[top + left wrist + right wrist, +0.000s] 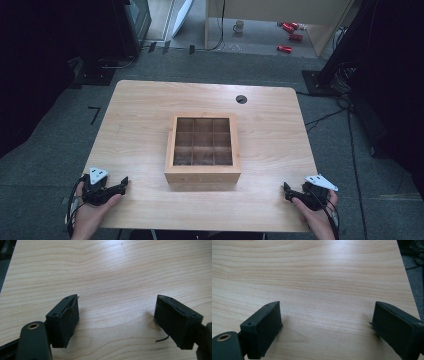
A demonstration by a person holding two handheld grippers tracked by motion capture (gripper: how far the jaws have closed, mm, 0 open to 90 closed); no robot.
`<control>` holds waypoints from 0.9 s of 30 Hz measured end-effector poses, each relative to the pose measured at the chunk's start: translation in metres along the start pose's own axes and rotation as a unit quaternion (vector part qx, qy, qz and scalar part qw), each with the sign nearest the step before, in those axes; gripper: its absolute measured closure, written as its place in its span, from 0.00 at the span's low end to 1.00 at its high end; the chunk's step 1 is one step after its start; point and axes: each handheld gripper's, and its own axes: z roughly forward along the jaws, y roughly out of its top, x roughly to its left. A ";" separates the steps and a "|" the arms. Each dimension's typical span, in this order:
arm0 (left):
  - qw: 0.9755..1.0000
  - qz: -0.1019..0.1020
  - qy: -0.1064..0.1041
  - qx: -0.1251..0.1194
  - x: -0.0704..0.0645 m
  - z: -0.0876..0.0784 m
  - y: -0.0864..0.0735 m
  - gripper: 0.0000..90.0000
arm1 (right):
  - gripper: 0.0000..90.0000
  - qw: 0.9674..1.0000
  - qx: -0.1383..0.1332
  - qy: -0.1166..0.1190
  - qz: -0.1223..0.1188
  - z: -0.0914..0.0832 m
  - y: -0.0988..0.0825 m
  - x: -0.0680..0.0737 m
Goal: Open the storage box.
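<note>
High view: square light-wood box (202,172) with nine compartments sits squarely mid-tabletop (140,110), seemingly empty; left tool (121,185) and right tool (287,191) gape, holding nothing.

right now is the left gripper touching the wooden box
Apart. The high view shows the left gripper near the table's front left corner, with bare tabletop between it and the wooden box at the centre.

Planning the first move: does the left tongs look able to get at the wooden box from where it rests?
Probably yes. The left tongs sits open at the table's near left corner, and bare wood lies between it and the wooden box, with nothing in the way.
</note>
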 end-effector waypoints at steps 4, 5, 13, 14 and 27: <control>1.000 0.001 0.007 0.000 -0.001 -0.002 0.001 0.22 | 0.10 1.000 0.000 0.000 0.000 0.000 0.000 0.000; 1.000 0.000 0.005 -0.003 -0.003 -0.003 0.002 0.21 | 0.10 1.000 0.000 0.000 0.000 0.000 0.000 0.000; 0.999 0.002 -0.027 -0.029 -0.021 -0.013 0.014 0.22 | 0.10 1.000 0.000 0.000 0.000 0.000 0.000 0.000; 0.999 0.003 -0.033 -0.034 -0.026 -0.014 0.016 0.22 | 0.10 1.000 0.000 0.000 0.000 0.000 0.000 0.000; 0.994 0.032 -0.095 -0.054 -0.070 -0.019 0.033 0.23 | 0.10 1.000 0.000 0.003 -0.003 0.000 0.000 0.000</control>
